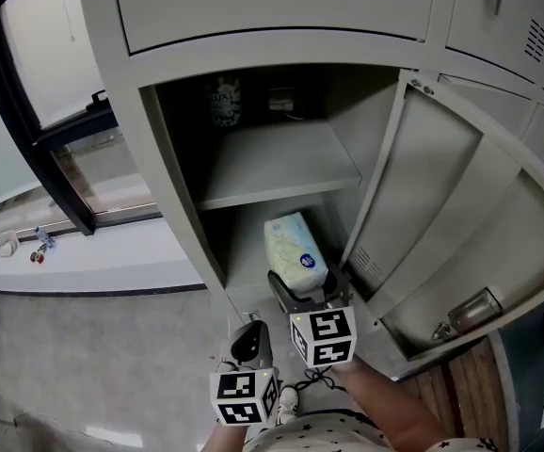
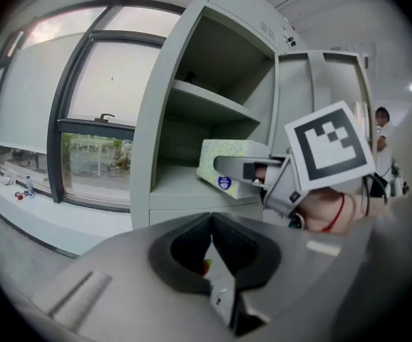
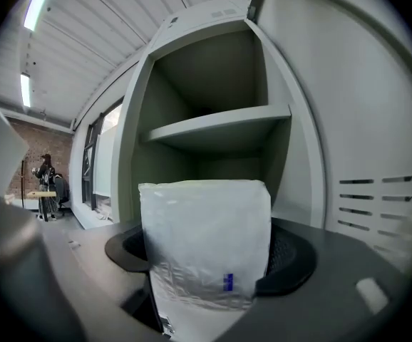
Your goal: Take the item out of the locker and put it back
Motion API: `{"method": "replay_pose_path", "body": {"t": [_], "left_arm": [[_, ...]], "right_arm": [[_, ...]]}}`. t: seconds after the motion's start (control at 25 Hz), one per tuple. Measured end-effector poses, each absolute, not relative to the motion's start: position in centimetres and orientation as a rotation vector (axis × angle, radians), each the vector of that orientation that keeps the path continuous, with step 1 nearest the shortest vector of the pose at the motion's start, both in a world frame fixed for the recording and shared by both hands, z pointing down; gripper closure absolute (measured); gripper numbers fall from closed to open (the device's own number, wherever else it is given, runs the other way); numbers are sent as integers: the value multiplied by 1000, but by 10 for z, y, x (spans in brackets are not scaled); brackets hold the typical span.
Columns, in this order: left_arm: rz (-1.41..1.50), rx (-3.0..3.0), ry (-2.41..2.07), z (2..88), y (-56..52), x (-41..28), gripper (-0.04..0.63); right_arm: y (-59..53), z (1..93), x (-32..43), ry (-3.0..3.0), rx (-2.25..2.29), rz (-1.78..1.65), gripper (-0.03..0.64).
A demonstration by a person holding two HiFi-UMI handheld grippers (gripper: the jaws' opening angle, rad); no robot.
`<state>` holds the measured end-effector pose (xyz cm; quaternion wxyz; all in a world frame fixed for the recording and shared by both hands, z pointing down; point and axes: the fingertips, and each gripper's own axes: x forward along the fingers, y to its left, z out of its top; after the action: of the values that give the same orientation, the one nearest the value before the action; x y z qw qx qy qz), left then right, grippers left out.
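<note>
A soft pack of tissues in clear wrap [image 1: 296, 250] is at the mouth of the locker's lower compartment [image 1: 244, 262], just above its floor. My right gripper [image 1: 300, 285] is shut on its near end. In the right gripper view the pack [image 3: 206, 241] fills the gap between the jaws. The left gripper view shows the pack [image 2: 227, 164] and the right gripper [image 2: 256, 169] from the side. My left gripper [image 1: 247, 342] hangs low in front of the locker, shut and empty [image 2: 212, 251].
The locker door [image 1: 460, 224] stands open to the right. The upper shelf [image 1: 281, 163] holds a jar [image 1: 223, 100] and a small item [image 1: 281, 100] at the back. A window sill [image 1: 65, 252] with small objects runs along the left.
</note>
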<state>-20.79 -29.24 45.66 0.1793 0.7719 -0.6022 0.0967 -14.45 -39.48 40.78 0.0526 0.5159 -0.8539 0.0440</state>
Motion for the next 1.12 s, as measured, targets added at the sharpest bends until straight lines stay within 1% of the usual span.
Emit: {"method": "replay_pose_path", "body": {"t": [0.28,0.4,0.56,0.76,0.84,0.88,0.92,0.96,1.0,1.12], "left_arm": [[277,2160,-1706,461,-307,-216,588],[278,2155,-1706,462,-306,-218,588],[275,2161,-1694,463,-298,-213,588],[268,2168,-1684,464,-281,-204,588],[265,2177,-1677,463,-270,-199,588],[265,2182,-1674,463,-265,-197,588],[265,2184,-1670,463,-259,-195,588],[266,2186,-1666,464,-252,-192,588],[267,2189,-1662,465,-246,-190,588],[273,2201,-1649,468,-224,-181,588]], "right_arm": [[-417,422,-153,-2581,1606,106,224],[-418,422,-154,-2597,1612,109,210],[-408,413,-145,-2625,1629,105,160],[-364,416,-132,-2652,1567,199,158],[-339,421,-129,-2658,1516,242,174],[-325,423,-126,-2658,1502,254,238],[-311,425,-122,-2655,1502,258,352],[-297,425,-116,-2651,1513,253,514],[-284,426,-112,-2652,1521,244,617],[-247,427,-104,-2679,1500,264,618]]}}
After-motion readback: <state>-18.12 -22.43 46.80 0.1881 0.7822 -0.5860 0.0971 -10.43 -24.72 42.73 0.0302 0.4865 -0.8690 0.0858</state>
